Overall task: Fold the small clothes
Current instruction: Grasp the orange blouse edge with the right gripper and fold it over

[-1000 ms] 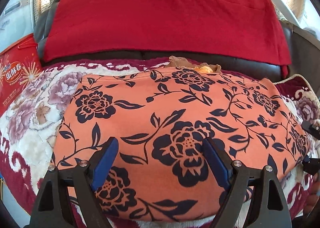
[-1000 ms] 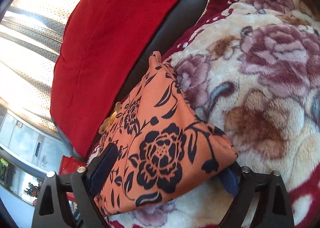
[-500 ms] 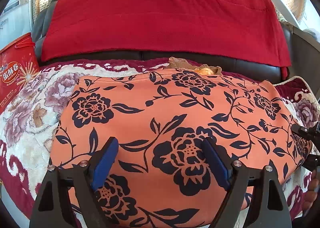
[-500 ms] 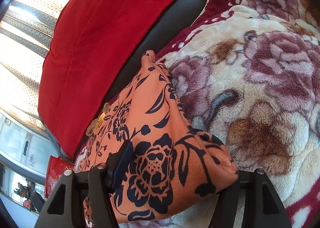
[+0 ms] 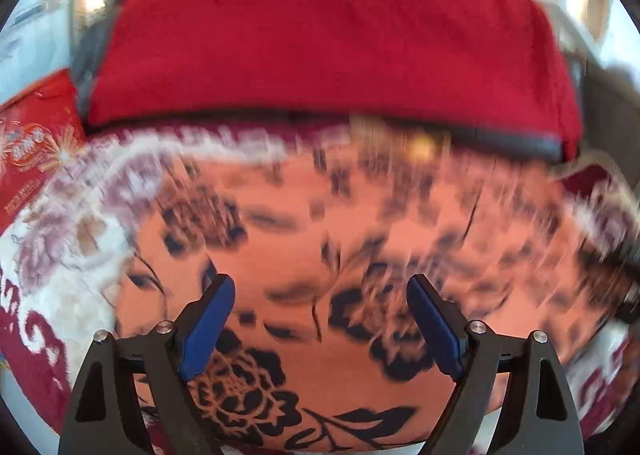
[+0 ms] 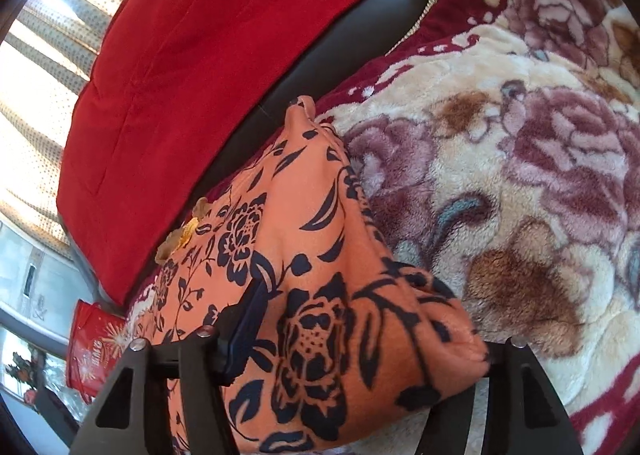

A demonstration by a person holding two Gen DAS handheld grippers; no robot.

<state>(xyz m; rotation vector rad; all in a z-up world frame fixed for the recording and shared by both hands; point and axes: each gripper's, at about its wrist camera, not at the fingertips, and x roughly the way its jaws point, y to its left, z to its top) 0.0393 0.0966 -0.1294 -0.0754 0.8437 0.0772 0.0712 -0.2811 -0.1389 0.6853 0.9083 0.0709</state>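
An orange garment with dark navy flowers [image 5: 328,263] lies on a floral plush blanket [image 5: 76,255] on a sofa seat. My left gripper [image 5: 320,319] is open, its blue pads apart just above the garment's near edge; this view is motion-blurred. In the right wrist view the garment's right end [image 6: 304,295] bulges up between my right gripper's [image 6: 360,355] fingers [image 6: 240,319]. The right finger is hidden under the cloth, and I cannot tell whether the jaws pinch it.
A red cover [image 5: 320,39] drapes the dark sofa backrest behind the garment. A red printed bag [image 5: 28,159] stands at the left end of the seat. The floral blanket [image 6: 520,175] spreads to the right of the garment. A tan and gold item [image 6: 184,235] lies at the garment's far edge.
The left gripper moves fast over the garment, blurring its view. The right gripper has pushed further in under the garment's right end, which now bulges higher between its fingers.
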